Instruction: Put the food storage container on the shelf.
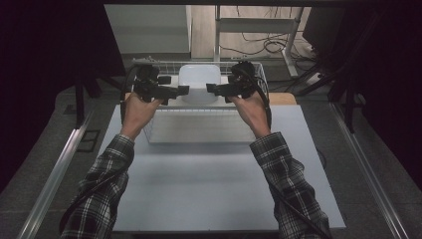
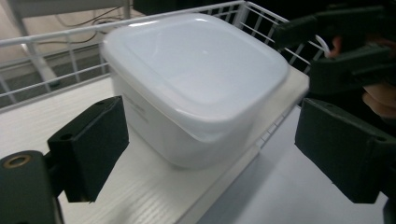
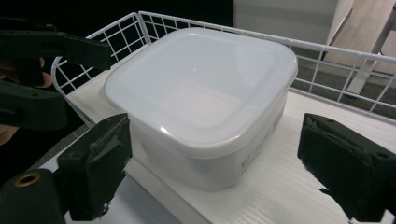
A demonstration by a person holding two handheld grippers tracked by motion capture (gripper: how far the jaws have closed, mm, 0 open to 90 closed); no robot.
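The lidded white tub (image 1: 199, 82) sits on the basket's (image 1: 259, 69) white floor at the table's far edge, between the released left gripper (image 1: 184, 90) and right gripper (image 1: 210, 89); probably light, stiff, slippery, best squeezed at 2 opposite walls below the lid.

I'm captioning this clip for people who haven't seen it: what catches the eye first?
A white lidded plastic container sits in a white wire basket at the table's far edge. The left gripper and right gripper flank it, jaws open, not touching it. Plaid sleeves reach in from below.
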